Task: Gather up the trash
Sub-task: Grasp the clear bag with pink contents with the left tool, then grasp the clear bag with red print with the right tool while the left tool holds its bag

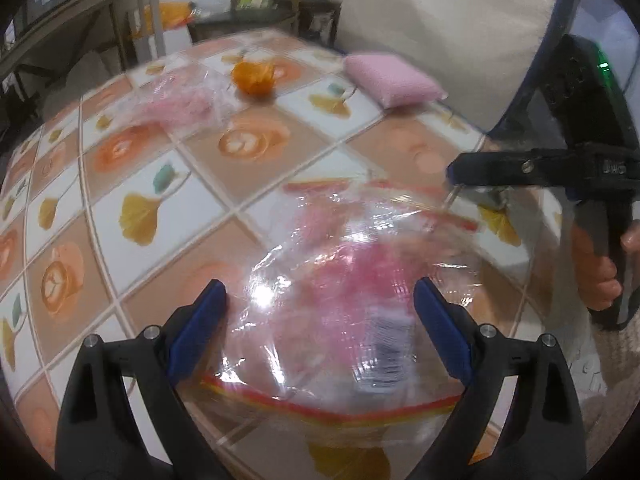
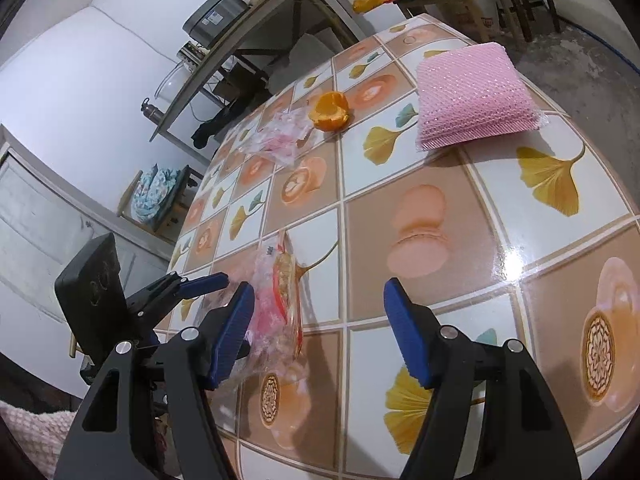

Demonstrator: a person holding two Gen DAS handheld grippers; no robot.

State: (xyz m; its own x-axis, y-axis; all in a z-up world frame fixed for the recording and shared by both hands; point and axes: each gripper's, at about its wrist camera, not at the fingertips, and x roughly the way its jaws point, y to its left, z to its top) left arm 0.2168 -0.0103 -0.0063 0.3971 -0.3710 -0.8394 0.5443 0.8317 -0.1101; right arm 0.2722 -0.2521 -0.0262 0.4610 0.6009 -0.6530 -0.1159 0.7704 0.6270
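Plastic bag [image 1: 340,280], clear with pink scraps inside and a red strip, lies near the table [image 1: 132,184] edge between the wide-spread fingers of the left gripper [image 1: 320,320], whose pads do not press it. The right gripper [image 2: 320,328] stands wide and empty, just right of the bag. Farther off lie another wrapper [image 2: 276,140], orange peel [image 2: 330,112] and a pink sponge [image 2: 472,96].

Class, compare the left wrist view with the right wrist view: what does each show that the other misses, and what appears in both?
Only the left wrist view: a person's fingers on the right hand-held gripper's handle, and a white cushion.
Only the right wrist view: a grey box on a shelf, and a white door.
Both: the clear plastic bag, orange peel, pink sponge, and second crumpled wrapper.
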